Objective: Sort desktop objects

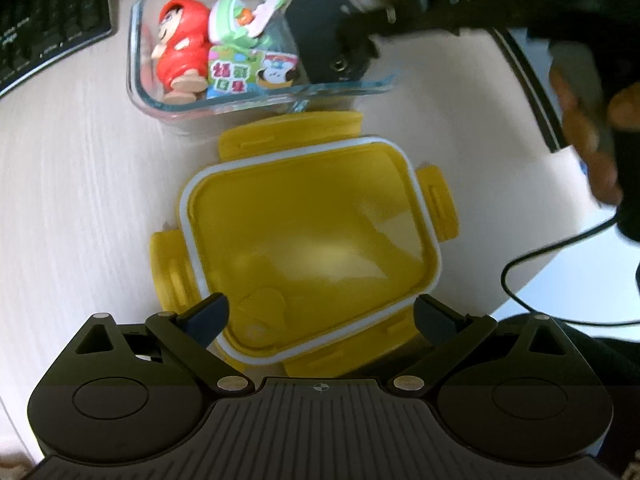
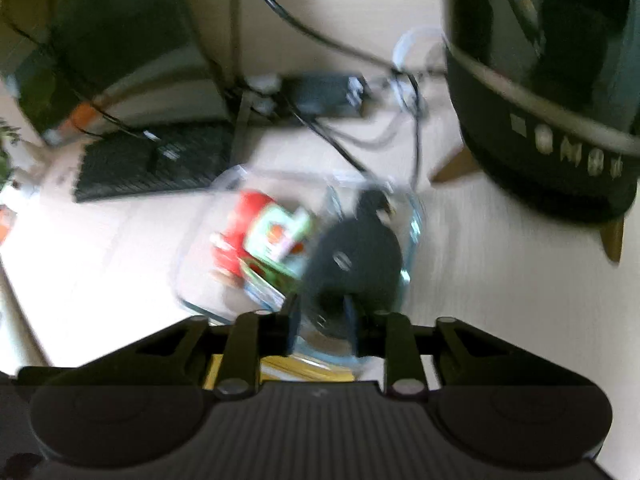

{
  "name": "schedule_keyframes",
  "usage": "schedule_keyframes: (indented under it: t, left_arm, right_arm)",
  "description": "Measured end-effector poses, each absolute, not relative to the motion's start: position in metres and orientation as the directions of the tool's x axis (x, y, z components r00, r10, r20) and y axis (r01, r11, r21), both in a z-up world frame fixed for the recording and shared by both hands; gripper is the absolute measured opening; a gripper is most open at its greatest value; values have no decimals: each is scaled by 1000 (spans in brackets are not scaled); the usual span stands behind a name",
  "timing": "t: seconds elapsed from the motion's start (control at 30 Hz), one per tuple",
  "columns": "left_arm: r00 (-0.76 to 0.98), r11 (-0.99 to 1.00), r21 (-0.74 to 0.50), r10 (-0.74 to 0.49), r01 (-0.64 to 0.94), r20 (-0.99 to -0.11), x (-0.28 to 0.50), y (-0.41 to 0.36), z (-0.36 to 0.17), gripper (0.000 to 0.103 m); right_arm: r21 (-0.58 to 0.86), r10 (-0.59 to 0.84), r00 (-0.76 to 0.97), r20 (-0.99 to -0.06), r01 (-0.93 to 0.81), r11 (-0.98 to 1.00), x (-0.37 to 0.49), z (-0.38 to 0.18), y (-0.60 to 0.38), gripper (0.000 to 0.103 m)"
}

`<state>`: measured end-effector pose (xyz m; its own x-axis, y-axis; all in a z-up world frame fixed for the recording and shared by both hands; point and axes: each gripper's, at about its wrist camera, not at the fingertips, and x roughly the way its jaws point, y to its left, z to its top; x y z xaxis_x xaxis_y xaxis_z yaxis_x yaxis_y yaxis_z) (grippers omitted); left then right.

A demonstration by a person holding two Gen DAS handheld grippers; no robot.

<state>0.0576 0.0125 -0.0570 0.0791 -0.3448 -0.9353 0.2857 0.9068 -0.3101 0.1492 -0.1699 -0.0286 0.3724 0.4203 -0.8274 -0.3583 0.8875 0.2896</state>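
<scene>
left gripper [image 1: 320, 320] spread apart over yellow lid [image 1: 312, 248]; right gripper [image 2: 322, 330] clamped on black object [image 2: 356, 264] inside glass container [image 1: 136, 60] beyond lid.

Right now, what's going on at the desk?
The right gripper is closed on a black plush toy, holding it in the glass container beside a red figure and small toys. The left gripper is open over the yellow lid, lying in front of the container.
</scene>
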Motion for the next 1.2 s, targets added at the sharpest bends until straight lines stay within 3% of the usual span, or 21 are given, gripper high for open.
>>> schedule_keyframes:
  t: [0.03,0.13,0.3,0.33,0.37,0.47,0.53,0.6,0.63,0.97,1.2]
  left_arm:
    - [82,905,-313,-349,289,-934,58,12,-57,101]
    - [83,906,-313,-349,284,-934,58,11,-59,101]
    - [85,907,-326,-359,265,-929,53,15,-63,101]
    - [90,911,-325,-357,254,-930,53,18,-64,101]
    - [94,914,-325,-355,242,-930,52,21,-64,101]
    - [101,923,-329,-354,200,-930,52,30,-68,101]
    - [95,922,-342,-362,181,-927,53,31,-71,101]
    - [88,920,-354,-371,167,-924,55,31,-75,101]
    - [87,920,-353,-371,173,-924,55,29,-75,101]
    - [87,909,-342,-370,237,-925,56,18,-70,101]
    - [98,905,-358,-388,231,-916,58,20,-68,101]
  right_arm:
    - [269,424,390,-817,-392,880,148,-19,-166,55]
    - [181,429,392,-814,-531,828,147,-13,-135,56]
    - [89,363,317,-876,-633,769,162,-50,-86,39]
    - [89,345,293,-892,-634,768,167,-59,-82,18]
    - [100,339,272,-901,-629,771,171,-65,-80,12]
    - [195,401,199,-894,-633,749,176,-61,-88,8]
    - [208,401,189,-897,-620,757,178,-53,-97,11]
    - [119,345,270,-899,-608,785,181,-45,-102,22]
    - [99,332,311,-890,-580,808,185,-40,-106,23]
    - [389,417,185,-890,-171,905,237,-66,-122,27]
    - [360,384,141,-913,-167,918,251,-88,-99,55]
